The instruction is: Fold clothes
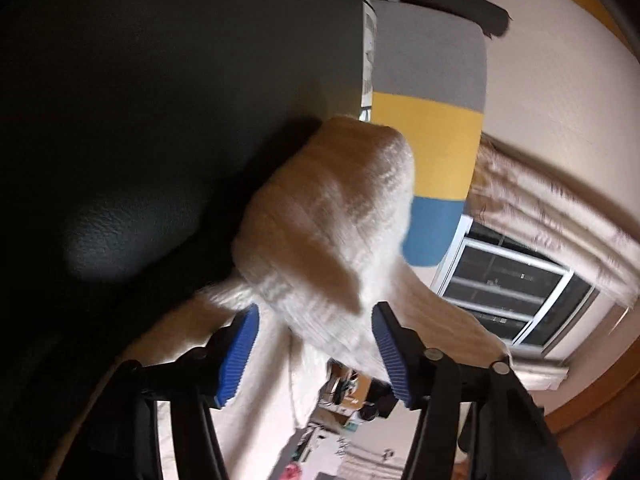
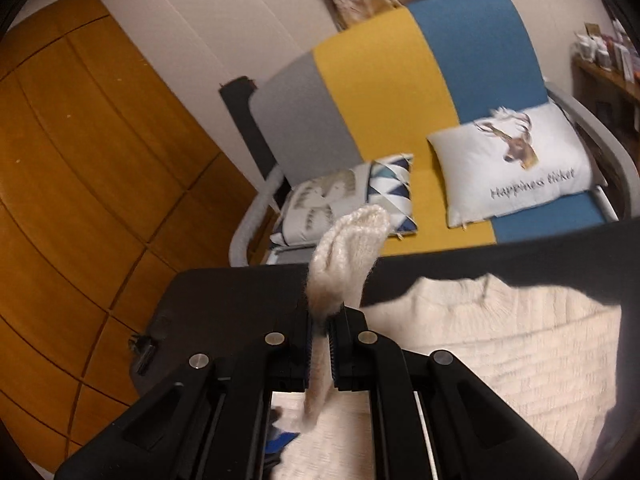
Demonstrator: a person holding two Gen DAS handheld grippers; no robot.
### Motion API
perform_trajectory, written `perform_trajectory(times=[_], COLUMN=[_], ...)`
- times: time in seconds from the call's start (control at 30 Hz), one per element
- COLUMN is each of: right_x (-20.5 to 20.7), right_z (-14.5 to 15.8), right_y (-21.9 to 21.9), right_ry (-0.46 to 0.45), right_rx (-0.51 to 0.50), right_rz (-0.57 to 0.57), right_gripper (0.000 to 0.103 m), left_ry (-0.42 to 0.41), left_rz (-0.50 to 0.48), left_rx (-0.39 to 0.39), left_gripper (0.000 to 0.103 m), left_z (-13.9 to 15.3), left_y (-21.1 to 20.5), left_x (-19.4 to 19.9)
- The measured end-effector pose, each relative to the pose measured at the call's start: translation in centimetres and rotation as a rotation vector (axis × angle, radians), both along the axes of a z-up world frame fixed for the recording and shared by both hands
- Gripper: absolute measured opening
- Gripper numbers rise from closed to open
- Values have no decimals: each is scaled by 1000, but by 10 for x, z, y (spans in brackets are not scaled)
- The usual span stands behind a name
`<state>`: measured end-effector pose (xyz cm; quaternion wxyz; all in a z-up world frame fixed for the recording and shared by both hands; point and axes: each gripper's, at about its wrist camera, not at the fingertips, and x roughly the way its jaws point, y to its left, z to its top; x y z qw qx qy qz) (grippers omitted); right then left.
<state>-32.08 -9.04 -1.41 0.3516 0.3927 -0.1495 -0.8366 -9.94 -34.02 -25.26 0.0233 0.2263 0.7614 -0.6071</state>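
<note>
Black tabletop (image 2: 240, 300), striped sofa (image 2: 400, 92) beyond. Right gripper (image 2: 320, 336): jaws clamped on cream knit sleeve (image 2: 344, 256), cuff standing past the fingertips, sweater body (image 2: 500, 340) spread to their right. Left gripper (image 1: 316, 344): jaws wide, knit bunched between pads (image 1: 240, 344), unpressed. Sleeve axis runs along right fingers; table edge close ahead.

I see a cream knitted sweater (image 2: 500, 344) spread flat on the black table (image 2: 224, 300), neckline toward the sofa, one sleeve (image 2: 344, 256) lifted upright above it.
</note>
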Motion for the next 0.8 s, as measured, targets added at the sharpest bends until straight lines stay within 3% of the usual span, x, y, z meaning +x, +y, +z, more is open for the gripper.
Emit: perform_trajectory(times=[0.17, 0.33, 0.43, 0.57, 0.67, 0.8], right_x=[7, 11, 4, -9, -12, -10], right_z=[29, 39, 27, -10, -35, -39], right_y=[-10, 9, 35, 67, 84, 89], right_ry=[62, 115, 100, 17, -33, -41], right_rx=[8, 32, 29, 21, 14, -3], right_rz=[28, 8, -28, -79, -101, -94], right_gripper=[7, 7, 7, 7, 7, 7], left_ry=[-19, -7, -4, -17, -6, 53], left_rz=[68, 87, 58, -26, -64, -41], left_rx=[3, -114, -124, -124, -159, -195], left_gripper=[64, 64, 64, 64, 64, 64], left_z=[2, 15, 14, 13, 24, 47], left_y=[-6, -24, -28, -22, -9, 6], left_x=[-7, -17, -27, -39, -30, -16])
